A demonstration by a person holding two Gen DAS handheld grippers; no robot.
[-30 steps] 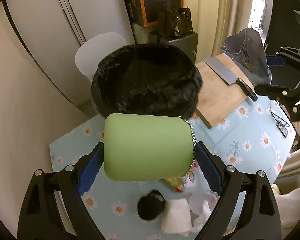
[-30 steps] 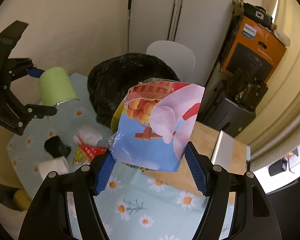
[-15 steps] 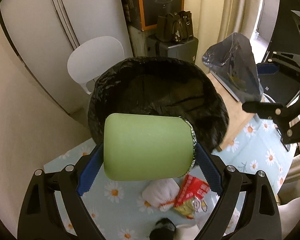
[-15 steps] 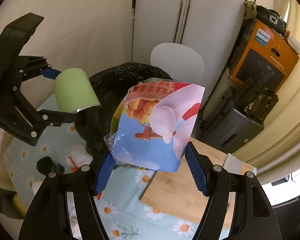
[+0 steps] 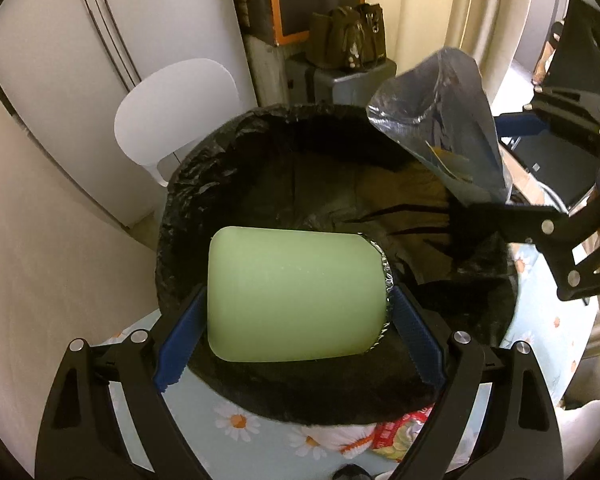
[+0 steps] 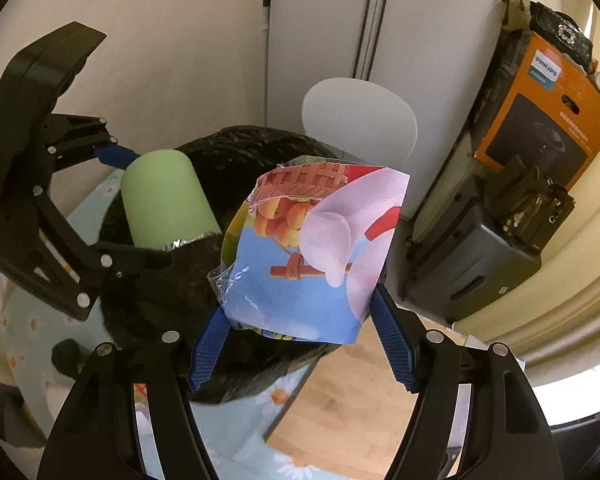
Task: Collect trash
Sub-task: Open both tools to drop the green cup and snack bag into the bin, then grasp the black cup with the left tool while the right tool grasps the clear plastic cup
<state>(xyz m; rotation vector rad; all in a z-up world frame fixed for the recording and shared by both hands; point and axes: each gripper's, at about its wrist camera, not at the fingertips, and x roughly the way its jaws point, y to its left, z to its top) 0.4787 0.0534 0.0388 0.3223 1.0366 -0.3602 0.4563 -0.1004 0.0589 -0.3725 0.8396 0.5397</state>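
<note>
My left gripper is shut on a pale green cup with a foil rim, held sideways over the open black-lined trash bin. The cup also shows in the right wrist view, with the left gripper around it. My right gripper is shut on a colourful snack bag above the bin's near rim. In the left wrist view the bag shows its silver inside over the bin's right side.
The bin stands on a daisy-print tablecloth beside a wooden cutting board. A red wrapper and white tissue lie in front of the bin. A white chair, a cupboard and an orange box stand behind.
Both grippers moved forward toward the bin. The green cup and the snack bag are now over the bin's opening. Both grips are unchanged.
</note>
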